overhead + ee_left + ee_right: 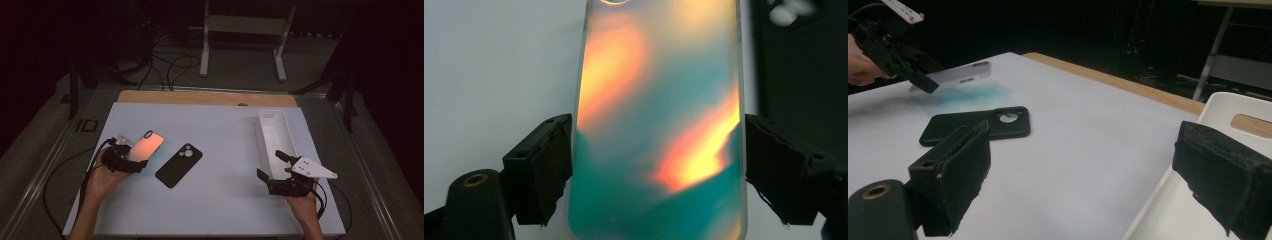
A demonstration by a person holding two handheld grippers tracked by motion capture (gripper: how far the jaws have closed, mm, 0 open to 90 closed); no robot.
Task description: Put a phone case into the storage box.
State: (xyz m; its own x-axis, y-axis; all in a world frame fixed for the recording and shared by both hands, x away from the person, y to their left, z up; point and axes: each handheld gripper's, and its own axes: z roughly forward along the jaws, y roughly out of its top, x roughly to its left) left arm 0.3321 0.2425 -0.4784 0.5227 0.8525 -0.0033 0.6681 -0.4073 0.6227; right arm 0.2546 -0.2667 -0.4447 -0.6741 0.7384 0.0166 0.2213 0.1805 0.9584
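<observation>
An iridescent orange-and-teal phone case is held at the left of the white mat, tilted with its far end raised off the surface. My left gripper is shut on its near end; in the left gripper view the jaws press both long edges of the case. A black phone case lies flat on the mat just right of it, camera hole away from me. My right gripper stands open at the right, beside the near end of a white tray, with nothing between its jaws.
The white mat covers a wooden table whose bare edge runs along the back. The long white tray looks empty. Cables and a white stand's legs are on the floor beyond the table.
</observation>
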